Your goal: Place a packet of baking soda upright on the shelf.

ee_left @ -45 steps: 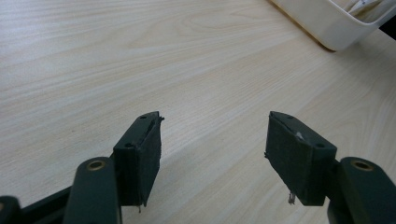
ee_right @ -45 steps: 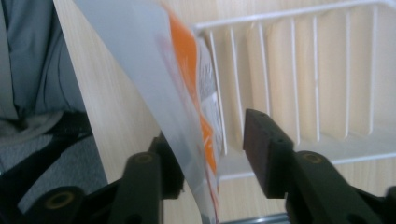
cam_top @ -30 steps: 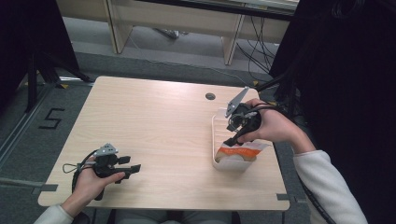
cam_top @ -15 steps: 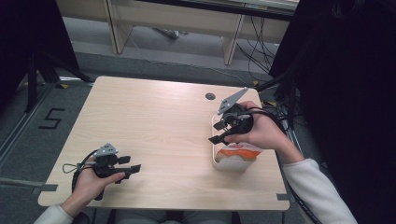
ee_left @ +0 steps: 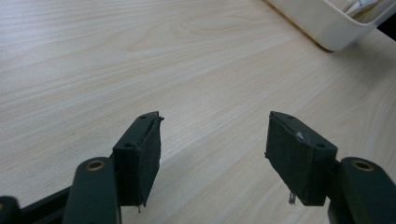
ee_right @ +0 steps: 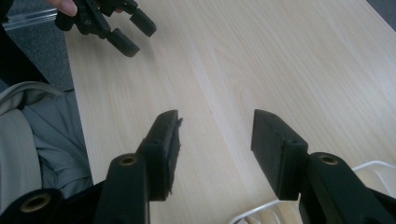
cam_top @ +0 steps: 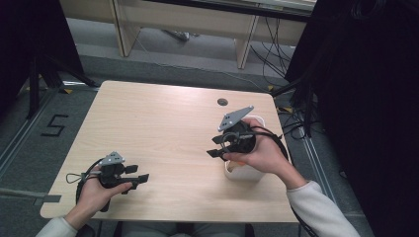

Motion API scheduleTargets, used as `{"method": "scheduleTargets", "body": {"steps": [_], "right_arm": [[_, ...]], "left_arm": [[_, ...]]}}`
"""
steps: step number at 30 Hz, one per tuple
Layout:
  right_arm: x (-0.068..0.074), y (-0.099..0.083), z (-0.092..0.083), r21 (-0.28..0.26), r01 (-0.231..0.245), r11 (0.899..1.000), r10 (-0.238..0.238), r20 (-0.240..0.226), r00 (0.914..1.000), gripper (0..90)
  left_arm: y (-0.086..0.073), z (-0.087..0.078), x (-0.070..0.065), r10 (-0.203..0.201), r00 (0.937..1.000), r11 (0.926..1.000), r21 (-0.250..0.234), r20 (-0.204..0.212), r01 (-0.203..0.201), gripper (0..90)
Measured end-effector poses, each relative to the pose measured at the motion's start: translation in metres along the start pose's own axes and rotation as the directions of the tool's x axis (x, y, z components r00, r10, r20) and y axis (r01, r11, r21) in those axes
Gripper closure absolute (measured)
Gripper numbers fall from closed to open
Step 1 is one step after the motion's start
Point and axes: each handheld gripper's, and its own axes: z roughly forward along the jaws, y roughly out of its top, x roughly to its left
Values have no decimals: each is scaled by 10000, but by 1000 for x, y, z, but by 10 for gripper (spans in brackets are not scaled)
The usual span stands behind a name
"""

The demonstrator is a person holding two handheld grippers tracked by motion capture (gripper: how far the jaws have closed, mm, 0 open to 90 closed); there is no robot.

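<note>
My left gripper (cam_top: 137, 174) rests on the wooden table (cam_top: 163, 123) near its front left corner, held by the person's left hand. Its jaws are open with only bare wood between them (ee_left: 212, 144). My right gripper (cam_top: 216, 147) hovers over the left rim of a white bin (cam_top: 244, 173) at the table's right side, its jaws pointing left over the table. They are open and have just been closing, with nothing between them (ee_right: 215, 140). The right gripper view also shows the left gripper (ee_right: 116, 28) farther off.
The white bin (ee_left: 327, 28) holds some pale packets, and its rim (ee_right: 373, 168) lies just under the right jaws. A round cable hole (cam_top: 222, 101) sits near the table's far edge. Dark curtains and cables stand to the right of the table.
The right hand has moved left and slightly down, from above the bin to its left rim, and its jaws have narrowed. The left hand has stayed still.
</note>
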Motion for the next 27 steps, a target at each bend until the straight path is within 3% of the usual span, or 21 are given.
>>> {"method": "scheduleTargets", "body": {"steps": [8, 11, 14, 19, 25, 27], "right_arm": [[17, -9, 21, -129, 247, 9996, -248, -104, 9996, 525], [22, -13, 26, -289, 109, 9995, -107, 60, 9999, 526], [25, -18, 32, -612, 353, 9975, -350, 62, 9994, 527], [35, -20, 34, -574, 541, 9969, -519, 387, 9979, 520], [43, -23, 39, -618, 637, 9960, -623, 251, 9977, 517], [47, -27, 44, -508, 443, 9977, -442, 35, 9990, 517]], "left_arm": [[0, -1, 0, 86, 10000, 10000, -51, 30, -86, 349], [0, -1, 0, 100, 9999, 9999, -54, 36, -100, 349], [1, -1, 0, 112, 9999, 9999, -34, 42, -112, 349], [1, -1, 0, 121, 9999, 9999, -33, 40, -121, 349], [1, -1, 0, 139, 9999, 9999, -53, 43, -139, 349], [1, -1, 0, 150, 9999, 9999, -60, 39, -150, 350]]}}
